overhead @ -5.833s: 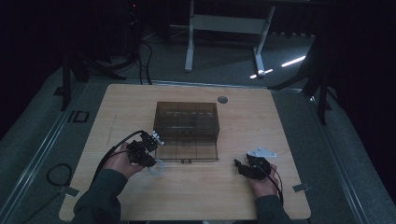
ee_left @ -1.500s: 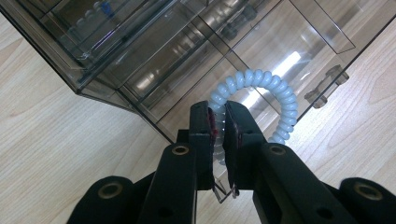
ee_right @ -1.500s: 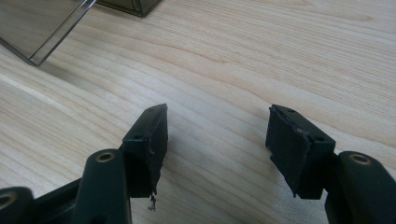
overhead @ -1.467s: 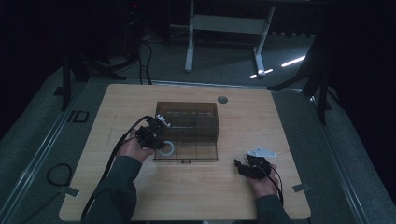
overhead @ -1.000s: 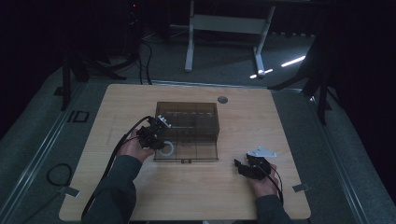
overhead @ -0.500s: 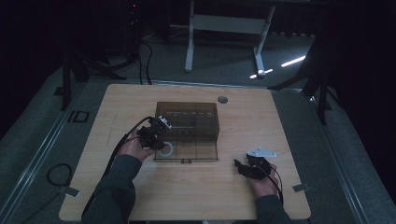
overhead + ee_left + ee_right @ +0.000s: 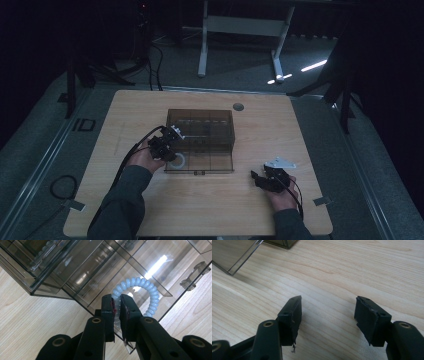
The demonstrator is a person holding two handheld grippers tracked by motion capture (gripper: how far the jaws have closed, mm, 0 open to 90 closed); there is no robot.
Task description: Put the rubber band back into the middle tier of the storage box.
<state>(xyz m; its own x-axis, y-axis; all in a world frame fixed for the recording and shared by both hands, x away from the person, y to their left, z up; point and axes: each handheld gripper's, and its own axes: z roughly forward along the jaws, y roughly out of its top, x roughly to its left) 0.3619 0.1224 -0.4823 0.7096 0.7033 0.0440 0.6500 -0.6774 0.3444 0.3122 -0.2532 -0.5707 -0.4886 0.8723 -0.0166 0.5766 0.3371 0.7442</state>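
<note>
**Left hand-held gripper clamps coil ring at organizer box, right one idle and wide**

Left hand-held gripper clenched on a pale blue spiral coil ring; jaws nearly together, one strand of the coil pinched between the pads, rest of the loop sticking out past the fingertips. In the high view the left hand-held gripper sits at the front-left corner of the box, ring seen as a small pale circle just beside it. Ring hangs over the front-left compartment of the smoky clear organizer box; cannot tell if it touches the compartment floor. Box has dividers making several compartments, a small latch at its front edge, lid part seen at upper left of the left gripper view. Black cable trails from the left hand-held gripper back along the sleeve.

Right hand-held gripper released, jaws spread wide, nothing between them, bare wood below. In the high view the right hand-held gripper rests low on the bench near the front-right, well apart from the box, grey three-cornered plate on top. Box corner shows at upper left of the right gripper view.

Bench is light wood, round grommet hole behind the box
</note>
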